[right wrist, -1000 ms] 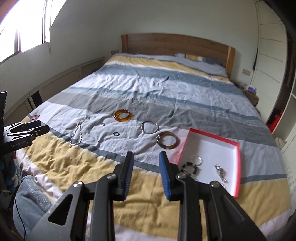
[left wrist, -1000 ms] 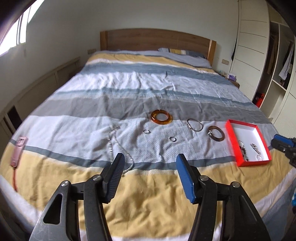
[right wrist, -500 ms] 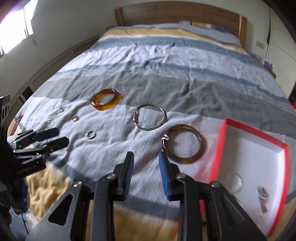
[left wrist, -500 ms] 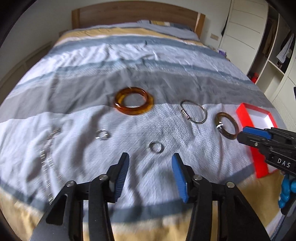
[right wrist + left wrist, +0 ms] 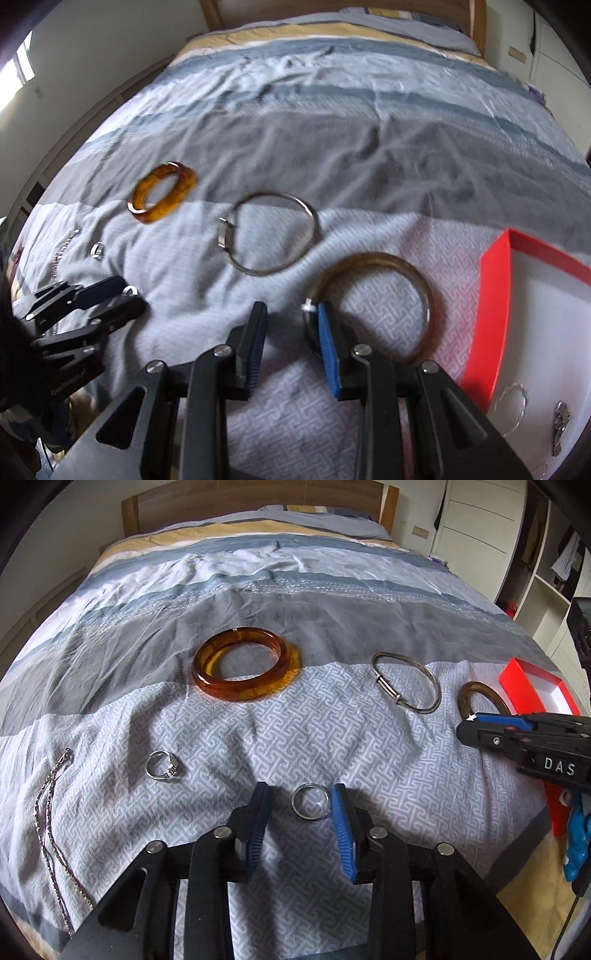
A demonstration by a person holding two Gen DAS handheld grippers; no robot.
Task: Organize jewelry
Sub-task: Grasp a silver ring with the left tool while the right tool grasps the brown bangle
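Jewelry lies on a striped bedspread. My left gripper [image 5: 300, 806] is open with a plain silver ring [image 5: 310, 800] between its fingers. A stone ring [image 5: 162, 766], a chain necklace [image 5: 50, 830], an amber bangle [image 5: 243, 668] and a silver wire bangle [image 5: 408, 686] lie around. My right gripper [image 5: 290, 325] is open, its blue finger touching the left rim of a brown bangle [image 5: 373, 302], which also shows in the left view [image 5: 476, 698]. The red box [image 5: 532, 325] to its right holds several small pieces.
The wooden headboard [image 5: 258, 502] and pillows are at the far end. A wardrobe with open shelves [image 5: 546, 554] stands on the right. The left gripper appears in the right wrist view [image 5: 85, 302], low on the bedspread at left.
Both grippers have dropped close to the bedspread and moved forward. The left now straddles the plain ring; the right has reached the brown bangle. Both jaws stay open.
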